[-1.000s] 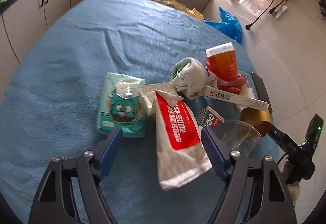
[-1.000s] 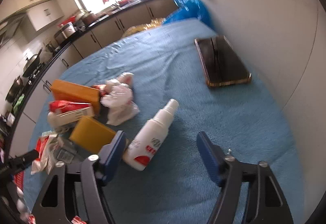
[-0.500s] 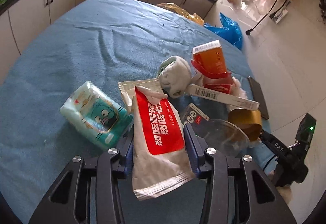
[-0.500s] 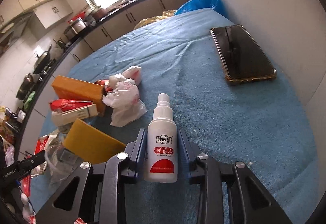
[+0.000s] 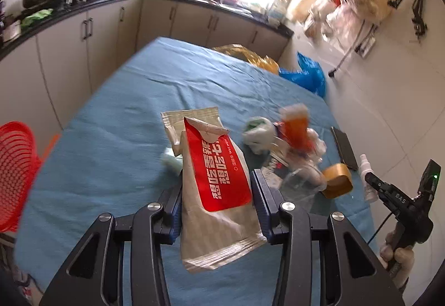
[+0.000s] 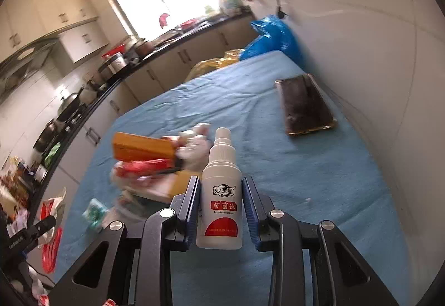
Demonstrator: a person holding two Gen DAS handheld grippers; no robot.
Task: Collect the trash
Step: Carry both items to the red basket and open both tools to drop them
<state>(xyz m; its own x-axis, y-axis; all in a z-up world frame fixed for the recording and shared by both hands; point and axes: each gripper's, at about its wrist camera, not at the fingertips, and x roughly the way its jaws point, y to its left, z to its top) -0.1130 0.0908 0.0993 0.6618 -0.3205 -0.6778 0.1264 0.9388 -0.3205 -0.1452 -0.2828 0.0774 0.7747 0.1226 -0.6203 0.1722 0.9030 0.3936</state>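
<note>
My left gripper point(image 5: 217, 194) is shut on a grey wet-wipe packet with a red label point(image 5: 219, 183) and holds it lifted above the blue tablecloth point(image 5: 116, 139). My right gripper point(image 6: 221, 205) is shut on a white spray bottle with a red label point(image 6: 221, 194), lifted off the cloth; the bottle also shows in the left wrist view point(image 5: 366, 166). A pile of trash lies on the table: an orange box point(image 5: 294, 127), a crumpled white-green wad point(image 5: 257, 136), a clear plastic cup point(image 5: 300, 183), and a gold tape roll point(image 5: 336, 180).
A red mesh basket point(image 5: 16, 166) stands at the table's left edge. A black phone point(image 6: 306, 105) lies on the cloth near the wall. Blue point(image 5: 308, 75) and yellow point(image 5: 247, 55) bags sit beyond the far end. Kitchen cabinets point(image 5: 83, 49) run along the left.
Both grippers closed on their items half a second ago and have since lifted them off the cloth. The views have tilted upward, showing more of the kitchen.
</note>
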